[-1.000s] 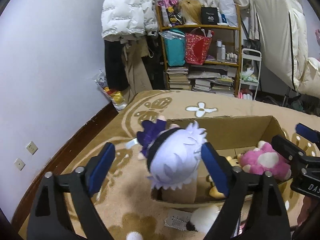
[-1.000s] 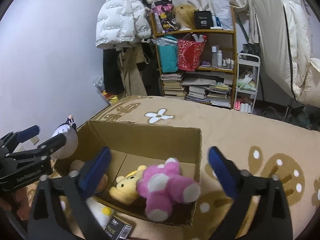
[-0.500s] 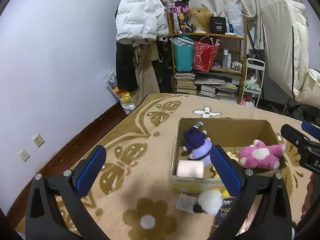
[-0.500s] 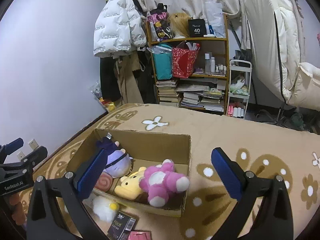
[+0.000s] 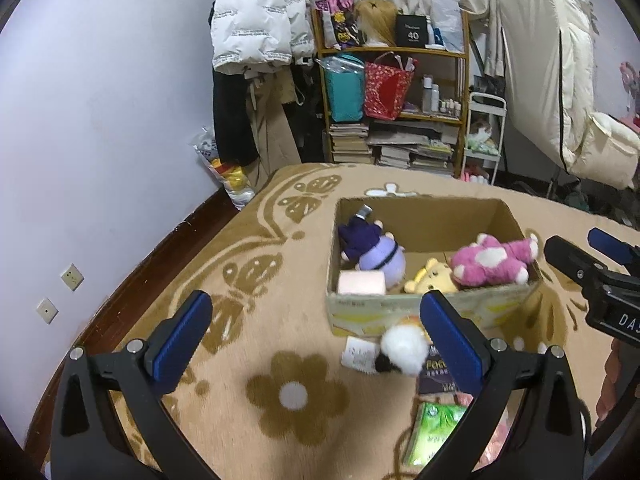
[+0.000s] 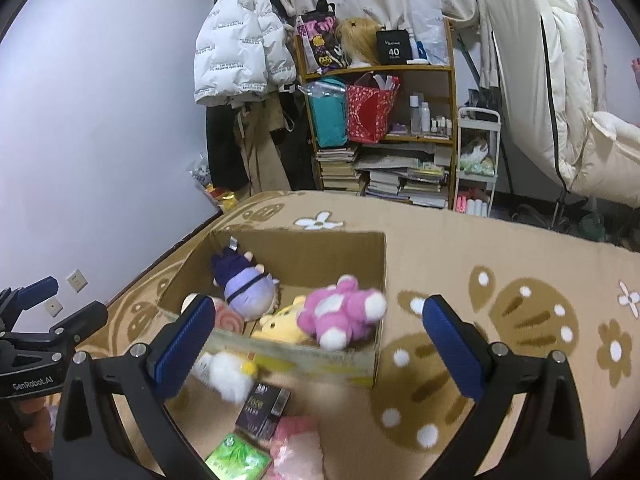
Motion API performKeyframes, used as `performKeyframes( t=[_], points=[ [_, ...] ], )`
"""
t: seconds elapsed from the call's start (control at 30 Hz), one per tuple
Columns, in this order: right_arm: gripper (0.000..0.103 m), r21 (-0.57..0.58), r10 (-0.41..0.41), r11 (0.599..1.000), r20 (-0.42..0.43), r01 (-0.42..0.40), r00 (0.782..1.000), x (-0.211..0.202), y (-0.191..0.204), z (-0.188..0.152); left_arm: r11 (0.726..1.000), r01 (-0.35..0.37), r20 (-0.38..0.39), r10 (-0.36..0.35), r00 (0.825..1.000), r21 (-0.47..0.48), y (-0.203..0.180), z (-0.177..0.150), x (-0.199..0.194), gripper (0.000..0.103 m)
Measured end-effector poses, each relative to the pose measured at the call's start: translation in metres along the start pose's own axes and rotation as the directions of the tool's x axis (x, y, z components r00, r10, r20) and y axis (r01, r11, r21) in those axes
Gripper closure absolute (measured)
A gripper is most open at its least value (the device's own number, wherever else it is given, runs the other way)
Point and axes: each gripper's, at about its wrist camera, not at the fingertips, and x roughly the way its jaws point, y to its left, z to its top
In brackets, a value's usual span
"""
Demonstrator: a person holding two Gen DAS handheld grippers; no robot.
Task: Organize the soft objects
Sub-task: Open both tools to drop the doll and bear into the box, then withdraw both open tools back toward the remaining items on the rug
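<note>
A cardboard box (image 5: 420,210) stands on the tan rug. Inside lie a purple-dressed doll (image 5: 376,252), a pink roll (image 5: 362,282), a yellow bear (image 5: 430,276) and a pink plush (image 5: 492,260). A white fluffy plush (image 5: 402,350) lies on the rug against the box's near wall. My left gripper (image 5: 314,320) hangs open and empty, short of the box and above the rug. My right gripper (image 6: 318,316) is open and empty too, above the box's (image 6: 304,252) near right corner, with the pink plush (image 6: 340,312) and doll (image 6: 246,288) beyond it.
On the rug before the box lie a dark packet (image 6: 262,404), a green packet (image 6: 236,458), a pink item (image 6: 296,440) and a white tag (image 5: 360,356). A crowded shelf (image 5: 396,104) and hung coats stand at the back. A wall runs along the left.
The purple-dressed doll that hung between my left jaws now lies in the box. The left jaws opened wider. Both grippers drew back and up, away from the box.
</note>
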Motion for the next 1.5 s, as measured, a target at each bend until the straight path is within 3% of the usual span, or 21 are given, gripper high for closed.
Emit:
performKeyframes(
  t=[0.2, 0.47, 0.6, 0.87, 1.1, 1.3, 1.5],
  points=[
    [0.0, 0.026, 0.023, 0.999, -0.033, -0.022, 0.999, -0.007, -0.001, -0.014, 0.998, 0.068, -0.061, -0.069, 0.996, -0.012, -0.006, -0.014, -0.007, 0.001],
    [0.0, 0.037, 0.048, 0.998, -0.089, -0.045, 0.995, -0.008, 0.003, -0.034, 0.995, 0.081, -0.125, -0.073, 0.989, 0.058, -0.023, -0.031, -0.006, 0.001],
    [0.0, 0.043, 0.061, 0.997, -0.115, -0.057, 0.992, -0.005, 0.005, -0.045, 0.992, 0.118, -0.169, -0.109, 0.98, 0.047, -0.026, -0.038, 0.001, 0.001],
    [0.0, 0.083, 0.077, 0.995, -0.165, -0.063, 0.983, 0.005, 0.0, -0.064, 0.991, 0.121, -0.23, -0.104, 0.968, 0.061, -0.033, -0.051, 0.016, 0.001],
    [0.0, 0.117, 0.089, 0.991, -0.188, -0.068, 0.978, 0.014, -0.006, -0.07, 0.984, 0.115, -0.267, -0.076, 0.961, 0.134, -0.046, -0.062, 0.025, 0.001],
    [0.0, 0.139, 0.098, 0.988, -0.226, -0.067, 0.969, 0.026, -0.01, -0.079, 0.976, 0.137, -0.334, -0.074, 0.94, 0.171, -0.055, -0.073, 0.04, 0.001],
    [0.001, 0.18, 0.134, 0.98, -0.293, -0.083, 0.947, 0.042, -0.014, -0.087, 0.969, 0.168, -0.388, -0.086, 0.917, 0.183, -0.064, -0.083, 0.052, 0.001]
  ],
)
